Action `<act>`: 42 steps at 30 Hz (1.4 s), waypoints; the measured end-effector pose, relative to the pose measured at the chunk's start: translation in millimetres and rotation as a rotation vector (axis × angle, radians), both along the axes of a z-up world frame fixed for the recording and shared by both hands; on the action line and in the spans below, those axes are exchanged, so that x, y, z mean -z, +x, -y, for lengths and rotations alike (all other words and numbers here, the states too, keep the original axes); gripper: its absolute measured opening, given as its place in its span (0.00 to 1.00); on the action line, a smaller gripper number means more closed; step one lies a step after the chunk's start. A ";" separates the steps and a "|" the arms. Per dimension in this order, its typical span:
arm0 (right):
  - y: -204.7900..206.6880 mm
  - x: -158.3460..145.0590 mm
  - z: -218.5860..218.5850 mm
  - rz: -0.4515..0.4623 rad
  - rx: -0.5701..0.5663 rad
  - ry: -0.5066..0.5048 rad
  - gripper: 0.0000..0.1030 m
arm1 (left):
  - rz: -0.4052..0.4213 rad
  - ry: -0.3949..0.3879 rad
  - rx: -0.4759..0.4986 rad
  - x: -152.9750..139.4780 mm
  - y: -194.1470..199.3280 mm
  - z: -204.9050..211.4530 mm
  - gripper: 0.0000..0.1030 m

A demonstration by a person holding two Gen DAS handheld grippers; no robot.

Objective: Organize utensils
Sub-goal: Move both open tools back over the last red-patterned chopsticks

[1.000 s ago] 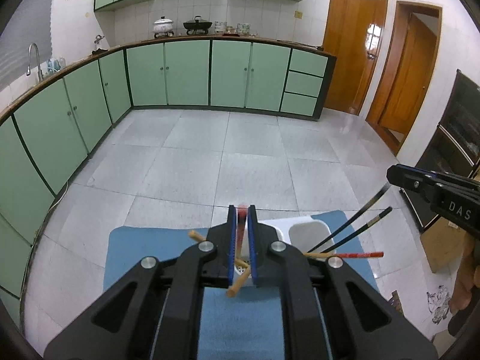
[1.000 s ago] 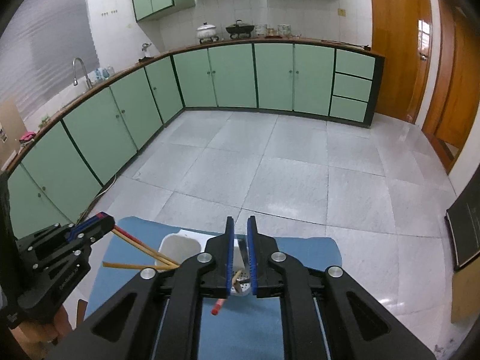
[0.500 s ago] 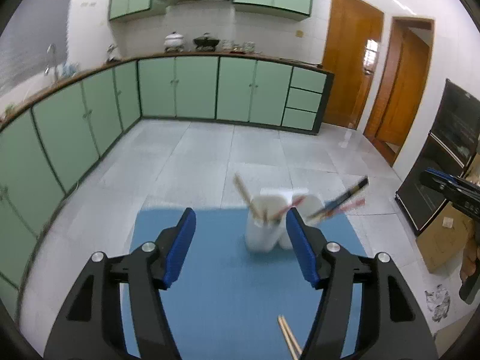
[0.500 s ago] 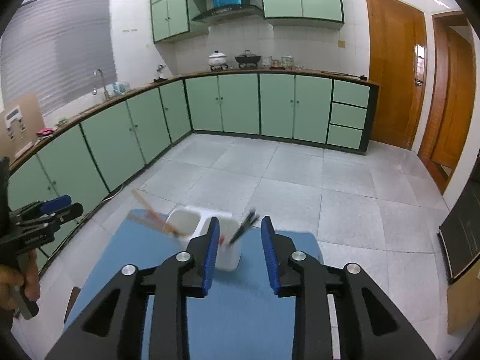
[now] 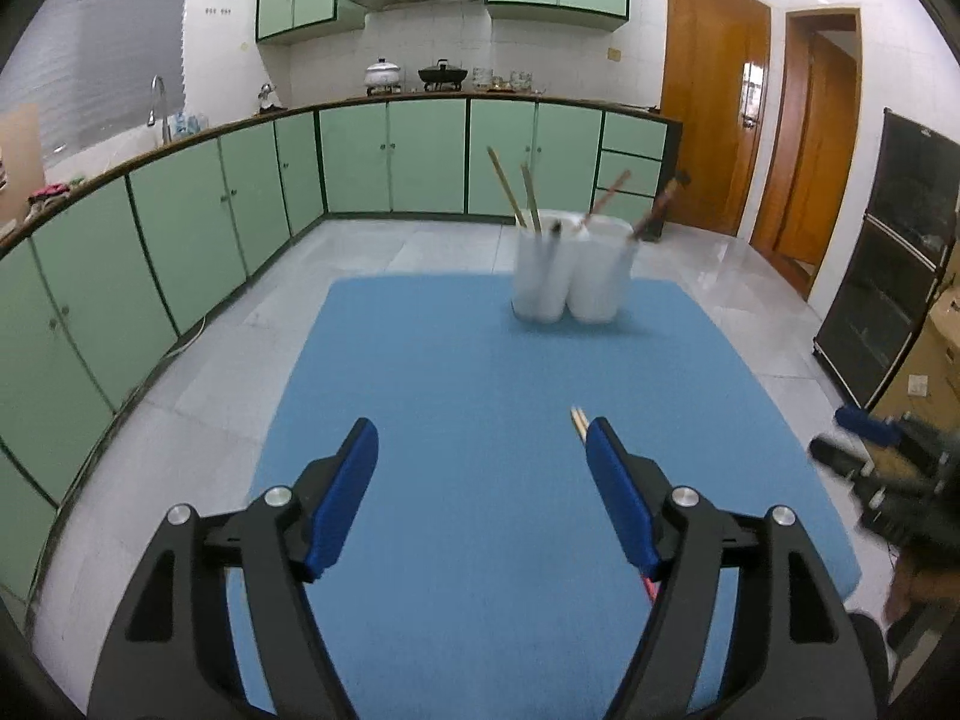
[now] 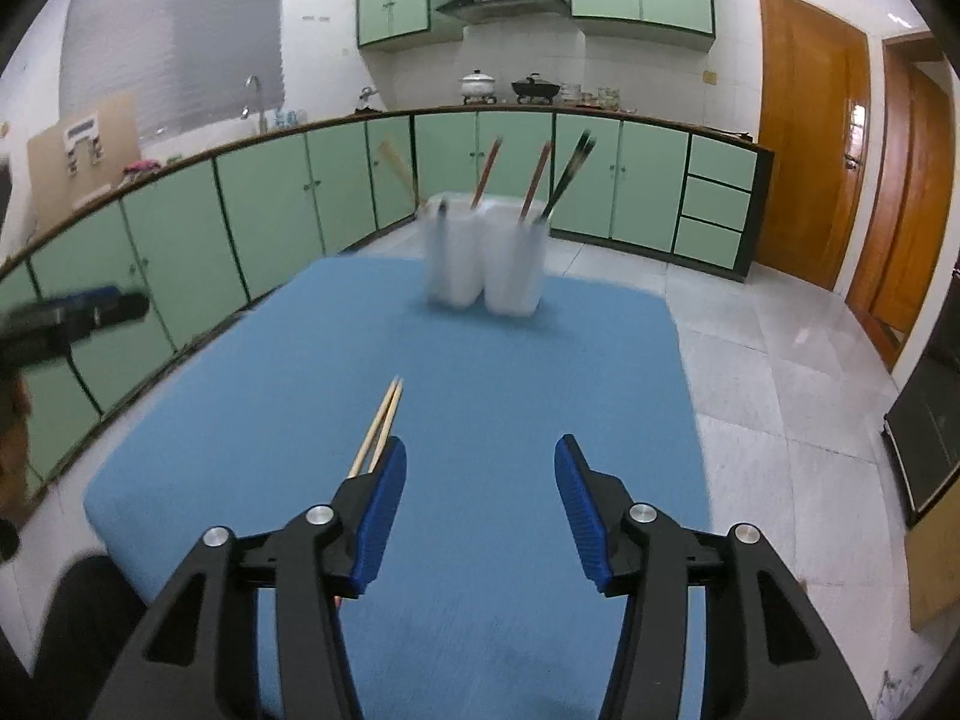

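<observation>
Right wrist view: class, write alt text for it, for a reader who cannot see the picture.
The open right gripper hovers over a blue mat, its blue-padded fingers spread and holding nothing. A pair of pale wooden chopsticks lies on the mat beside its left finger, and a blurred white holder with several chopsticks standing in it sits at the mat's far end, green kitchen cabinets behind.
</observation>
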State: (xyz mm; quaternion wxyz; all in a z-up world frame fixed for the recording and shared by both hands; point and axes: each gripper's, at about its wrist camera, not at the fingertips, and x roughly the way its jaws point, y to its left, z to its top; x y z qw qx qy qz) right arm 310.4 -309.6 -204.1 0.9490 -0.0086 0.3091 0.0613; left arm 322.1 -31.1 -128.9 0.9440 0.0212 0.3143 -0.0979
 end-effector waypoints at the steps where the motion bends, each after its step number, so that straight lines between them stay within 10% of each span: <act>1: -8.7 9.4 -4.0 -0.004 0.004 0.005 0.50 | -0.002 -0.007 -0.003 5.3 -12.6 -0.7 0.68; 9: -48.5 74.7 -20.7 -0.077 0.030 0.021 0.50 | -0.021 -0.007 0.004 32.8 -63.4 5.7 0.70; 37: -36.6 108.2 -65.4 -0.019 -0.075 -0.045 0.50 | -0.156 -0.022 -0.061 102.1 -85.9 -18.1 0.71; 42: -27.4 108.8 -64.0 -0.003 -0.065 -0.045 0.15 | -0.149 -0.022 -0.052 103.1 -86.3 -14.1 0.71</act>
